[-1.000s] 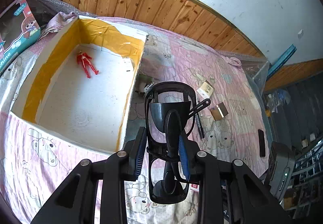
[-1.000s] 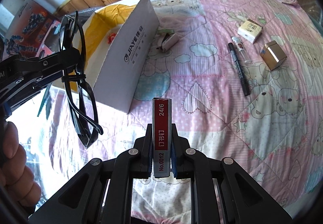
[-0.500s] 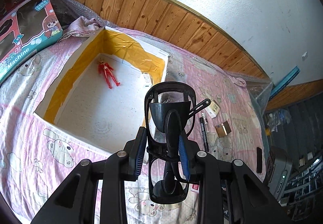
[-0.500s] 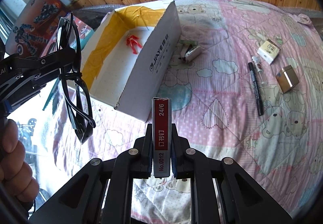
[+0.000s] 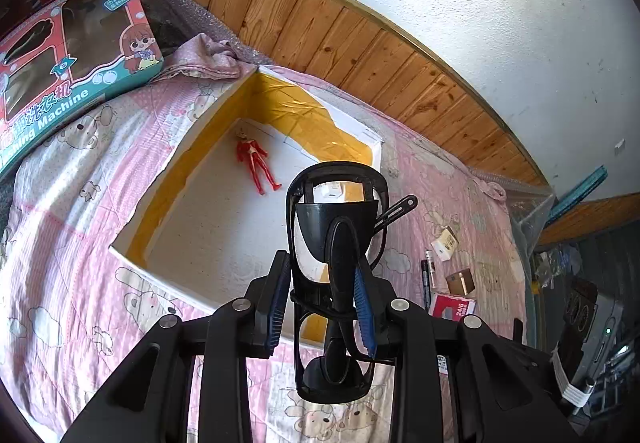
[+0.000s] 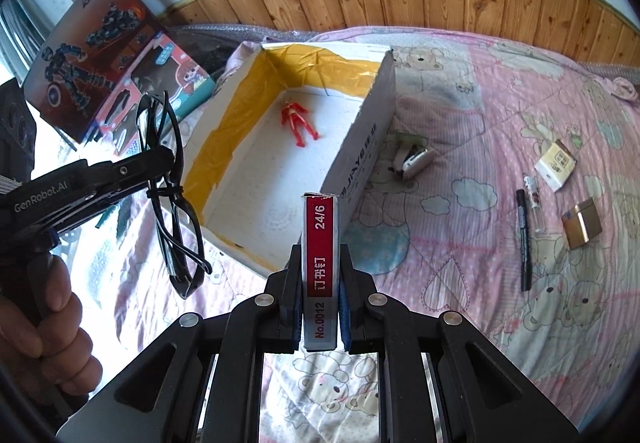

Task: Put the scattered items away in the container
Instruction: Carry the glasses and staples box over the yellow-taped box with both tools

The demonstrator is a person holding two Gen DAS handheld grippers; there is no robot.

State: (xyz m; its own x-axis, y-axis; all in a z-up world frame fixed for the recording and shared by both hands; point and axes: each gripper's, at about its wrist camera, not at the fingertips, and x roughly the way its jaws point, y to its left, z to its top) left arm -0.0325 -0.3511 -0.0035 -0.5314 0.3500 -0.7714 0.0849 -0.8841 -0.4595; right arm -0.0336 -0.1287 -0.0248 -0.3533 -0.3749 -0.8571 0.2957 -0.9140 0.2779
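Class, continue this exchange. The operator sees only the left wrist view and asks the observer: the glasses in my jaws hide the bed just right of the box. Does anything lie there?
Observer: Yes. A small white and green clip-like item lies on the bedspread, close beside the cardboard box's right outer wall.
Operator: What is the right gripper carrying?
Observer: The right gripper is shut on a red staple box, held upright and marked No.0012.
Operator: Are my glasses above the opening?
Observer: Seemingly not. The glasses in the left gripper appear left of the box's left wall.
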